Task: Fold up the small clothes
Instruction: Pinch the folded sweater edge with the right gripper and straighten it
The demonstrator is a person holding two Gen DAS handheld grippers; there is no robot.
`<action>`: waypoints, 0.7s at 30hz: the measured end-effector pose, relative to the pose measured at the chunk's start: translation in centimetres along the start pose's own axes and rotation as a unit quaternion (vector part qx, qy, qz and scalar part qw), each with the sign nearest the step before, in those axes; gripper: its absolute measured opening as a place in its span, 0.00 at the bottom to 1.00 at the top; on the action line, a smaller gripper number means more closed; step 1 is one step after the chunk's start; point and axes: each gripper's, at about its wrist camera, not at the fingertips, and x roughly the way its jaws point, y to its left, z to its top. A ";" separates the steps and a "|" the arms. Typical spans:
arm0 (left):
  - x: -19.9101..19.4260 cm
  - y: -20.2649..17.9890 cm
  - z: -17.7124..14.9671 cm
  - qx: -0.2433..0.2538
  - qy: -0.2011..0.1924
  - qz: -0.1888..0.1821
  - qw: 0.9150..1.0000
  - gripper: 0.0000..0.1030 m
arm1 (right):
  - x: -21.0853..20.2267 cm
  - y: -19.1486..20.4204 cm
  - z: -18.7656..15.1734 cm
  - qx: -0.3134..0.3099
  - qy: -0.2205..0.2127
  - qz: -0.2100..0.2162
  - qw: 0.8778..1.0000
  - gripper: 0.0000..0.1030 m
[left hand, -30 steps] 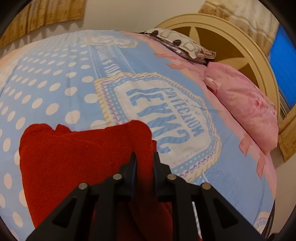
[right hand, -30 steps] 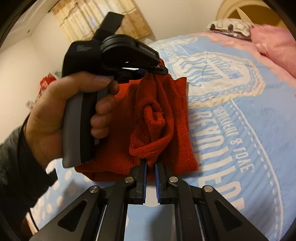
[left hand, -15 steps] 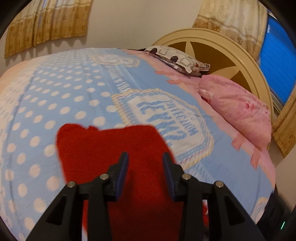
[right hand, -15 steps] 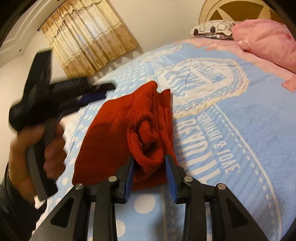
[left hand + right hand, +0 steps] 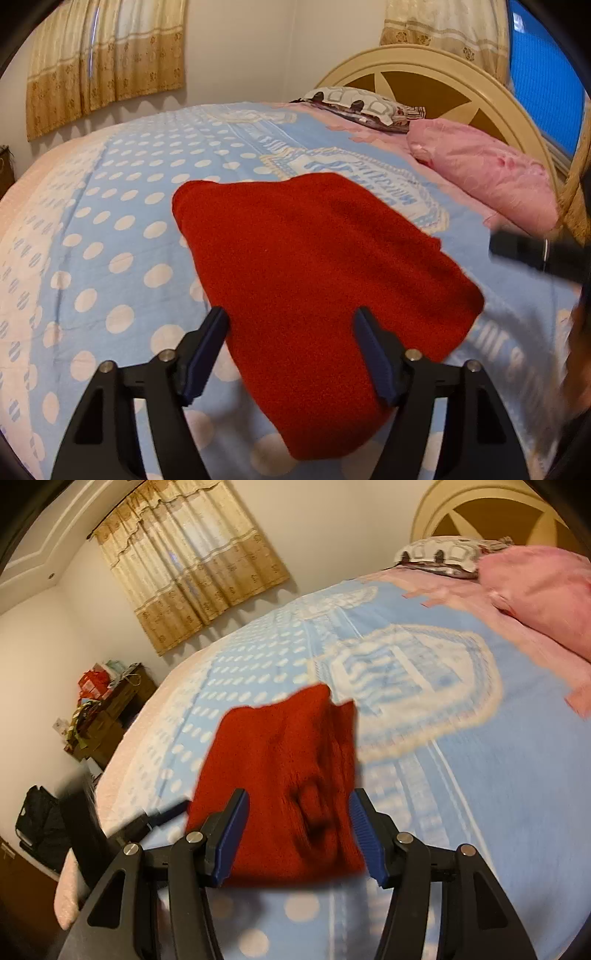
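Our left gripper (image 5: 291, 343) and right gripper (image 5: 299, 823) jaws are opening, released, with the folded red knitted garment (image 5: 314, 280) lying beyond them on the blue polka-dot bedspread (image 5: 110, 240).

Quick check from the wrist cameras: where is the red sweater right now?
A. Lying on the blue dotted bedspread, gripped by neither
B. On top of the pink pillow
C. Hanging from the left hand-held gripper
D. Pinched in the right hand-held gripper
A: the red sweater lies on the bedspread, and both the left hand-held gripper and the right hand-held gripper have jaws opening with no pad pressing on it.
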 end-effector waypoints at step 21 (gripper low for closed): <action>0.6 -0.2 -2.1 0.000 -0.006 -0.030 1.000 0.93 | 11.7 -4.0 2.5 0.009 0.069 -0.024 0.997 0.17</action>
